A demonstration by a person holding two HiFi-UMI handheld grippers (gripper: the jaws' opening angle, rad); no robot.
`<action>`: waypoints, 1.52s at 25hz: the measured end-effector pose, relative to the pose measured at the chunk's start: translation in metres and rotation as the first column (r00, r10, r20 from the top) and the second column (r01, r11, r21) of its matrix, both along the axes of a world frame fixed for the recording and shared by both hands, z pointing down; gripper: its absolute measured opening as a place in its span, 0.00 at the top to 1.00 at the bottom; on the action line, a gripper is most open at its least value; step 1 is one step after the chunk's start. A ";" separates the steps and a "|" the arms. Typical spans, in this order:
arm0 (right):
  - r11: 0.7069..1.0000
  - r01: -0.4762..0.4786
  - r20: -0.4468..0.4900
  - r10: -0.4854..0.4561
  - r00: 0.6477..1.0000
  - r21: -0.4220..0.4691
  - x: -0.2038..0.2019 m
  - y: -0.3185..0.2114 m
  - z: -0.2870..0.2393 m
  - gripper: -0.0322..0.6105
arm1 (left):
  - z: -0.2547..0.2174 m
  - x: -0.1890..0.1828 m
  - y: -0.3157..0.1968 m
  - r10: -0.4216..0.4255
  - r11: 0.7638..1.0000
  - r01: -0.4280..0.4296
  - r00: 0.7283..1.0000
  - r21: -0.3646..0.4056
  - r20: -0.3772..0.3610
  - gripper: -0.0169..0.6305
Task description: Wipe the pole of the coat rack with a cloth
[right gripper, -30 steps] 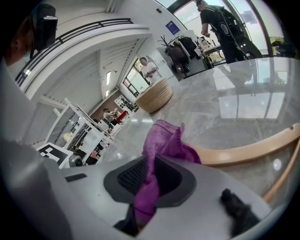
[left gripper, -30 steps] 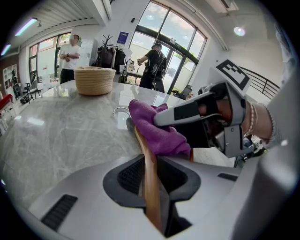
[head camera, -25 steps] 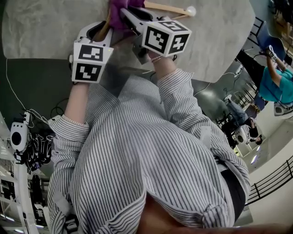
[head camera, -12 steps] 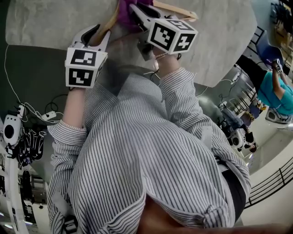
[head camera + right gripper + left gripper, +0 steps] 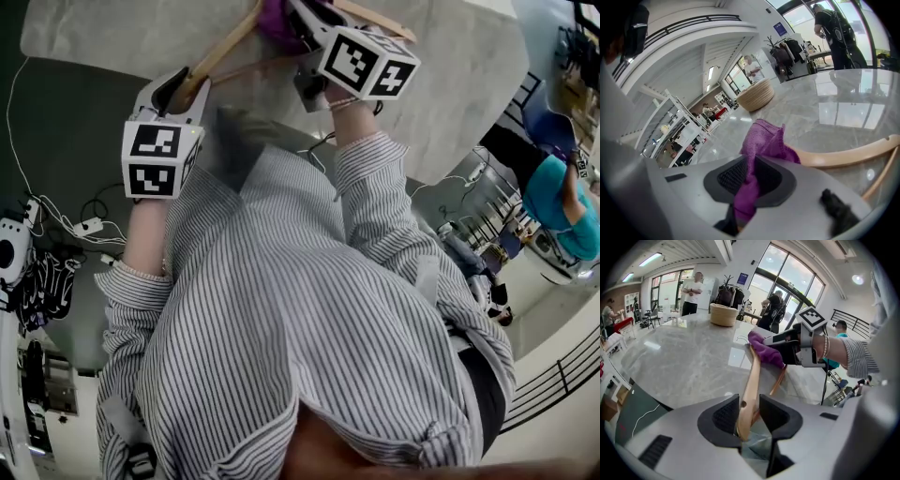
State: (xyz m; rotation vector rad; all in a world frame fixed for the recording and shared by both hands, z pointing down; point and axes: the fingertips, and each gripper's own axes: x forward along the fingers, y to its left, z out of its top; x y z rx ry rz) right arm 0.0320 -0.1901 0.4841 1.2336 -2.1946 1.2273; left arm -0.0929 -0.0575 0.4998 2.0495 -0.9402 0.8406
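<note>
Left tongs (image 5: 750,411) just opening, wooden hanger (image 5: 752,375) loose between; right tongs (image 5: 751,176) clamp purple cloth (image 5: 764,138).

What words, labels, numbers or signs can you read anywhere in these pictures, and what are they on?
No readable words or numbers anywhere.
Blue sign on the far wall: too small to read.
Left marker cube and right marker cube: black-and-white square patterns only, no letters.

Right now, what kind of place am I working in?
Probably a large open office or lab hall: floor-to-ceiling windows, a balcony railing on an upper level, and people standing around a big stone-topped table.
</note>
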 end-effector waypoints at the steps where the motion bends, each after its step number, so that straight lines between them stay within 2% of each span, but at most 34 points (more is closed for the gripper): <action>1: 1.000 0.000 -0.002 0.000 1.000 0.002 0.000 0.000 0.000 0.86 | -0.001 -0.003 0.004 -0.003 1.000 0.003 1.000 0.000 0.003 0.78; 8: 1.000 0.000 -0.016 0.000 1.000 0.014 0.002 -0.001 -0.001 0.86 | -0.001 -0.008 0.020 -0.018 1.000 0.018 1.000 -0.004 -0.007 0.77; 15: 1.000 0.001 -0.030 0.000 1.000 0.027 -0.001 0.000 0.001 0.86 | 0.006 -0.013 0.025 0.006 1.000 -0.006 0.999 0.009 0.050 0.75; 20: 0.999 0.023 -0.033 -0.022 0.999 0.027 -0.012 0.002 0.004 0.86 | 0.009 -0.021 0.023 0.015 1.000 -0.016 0.999 0.017 0.041 0.77; 38: 0.995 0.097 -0.010 -0.097 0.995 -0.029 -0.032 0.034 0.003 0.86 | 0.008 -0.018 0.024 0.017 1.000 -0.018 0.999 0.015 0.043 0.77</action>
